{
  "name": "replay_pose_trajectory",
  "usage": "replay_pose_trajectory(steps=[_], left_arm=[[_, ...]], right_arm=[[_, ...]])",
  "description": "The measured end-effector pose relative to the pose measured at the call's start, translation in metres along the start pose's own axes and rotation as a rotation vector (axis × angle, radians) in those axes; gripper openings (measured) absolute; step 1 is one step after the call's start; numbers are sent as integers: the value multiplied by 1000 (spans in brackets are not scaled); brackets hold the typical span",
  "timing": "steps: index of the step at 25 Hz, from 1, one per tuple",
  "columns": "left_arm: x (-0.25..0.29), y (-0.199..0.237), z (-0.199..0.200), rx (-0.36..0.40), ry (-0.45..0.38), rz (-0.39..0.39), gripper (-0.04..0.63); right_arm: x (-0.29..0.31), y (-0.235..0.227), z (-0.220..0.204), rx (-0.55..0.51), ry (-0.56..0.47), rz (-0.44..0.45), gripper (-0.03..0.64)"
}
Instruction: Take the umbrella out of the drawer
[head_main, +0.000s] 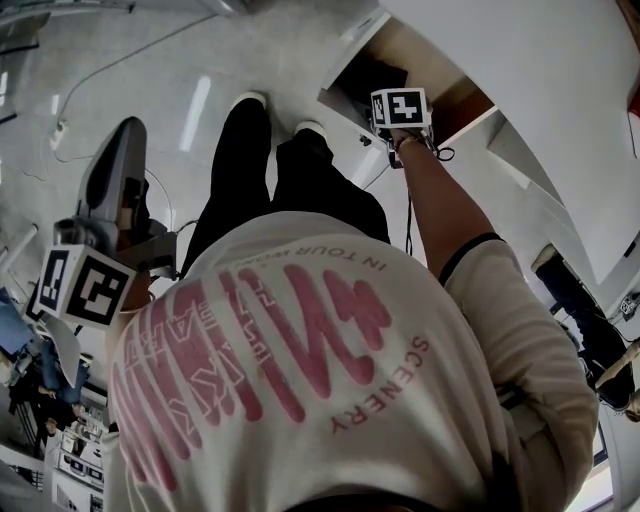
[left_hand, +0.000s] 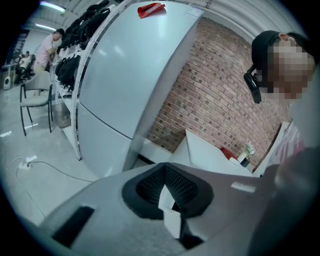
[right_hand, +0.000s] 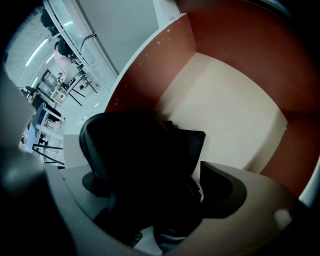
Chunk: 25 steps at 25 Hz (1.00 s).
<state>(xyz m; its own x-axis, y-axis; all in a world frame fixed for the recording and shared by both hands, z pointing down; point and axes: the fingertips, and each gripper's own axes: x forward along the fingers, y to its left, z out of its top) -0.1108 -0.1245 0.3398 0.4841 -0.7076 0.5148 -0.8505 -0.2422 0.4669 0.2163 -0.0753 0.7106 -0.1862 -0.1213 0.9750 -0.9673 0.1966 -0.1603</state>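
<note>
Open drawer with red-brown walls and cream floor (right_hand: 225, 100), folded black fabric umbrella (right_hand: 140, 150) lying inside.
Right gripper (right_hand: 155, 185) straddles it, jaws wide, not pressing; best to seat deeper, close mid-body, lift straight up. Left gripper (left_hand: 167, 192), jaws together, hangs aside.

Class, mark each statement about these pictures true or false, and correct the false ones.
1. The drawer stands open. True.
2. The umbrella is red. False: it is black.
3. The right gripper reaches into the drawer, jaws apart around the umbrella. True.
4. The left gripper holds the umbrella. False: it is at the person's side, away from the drawer, with nothing between its jaws.
5. The person wears a plain black T-shirt. False: it is white with pink print.
</note>
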Motion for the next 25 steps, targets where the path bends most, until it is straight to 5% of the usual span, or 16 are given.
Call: replay_pose_trajectory(steps=[6, 25], left_arm=[[2, 2, -5, 1, 19, 1, 2], [2, 6, -8, -10, 28, 14, 2]], right_arm=[[6, -9, 0, 25, 36, -86, 509], [15, -6, -8, 119, 206, 20, 511]])
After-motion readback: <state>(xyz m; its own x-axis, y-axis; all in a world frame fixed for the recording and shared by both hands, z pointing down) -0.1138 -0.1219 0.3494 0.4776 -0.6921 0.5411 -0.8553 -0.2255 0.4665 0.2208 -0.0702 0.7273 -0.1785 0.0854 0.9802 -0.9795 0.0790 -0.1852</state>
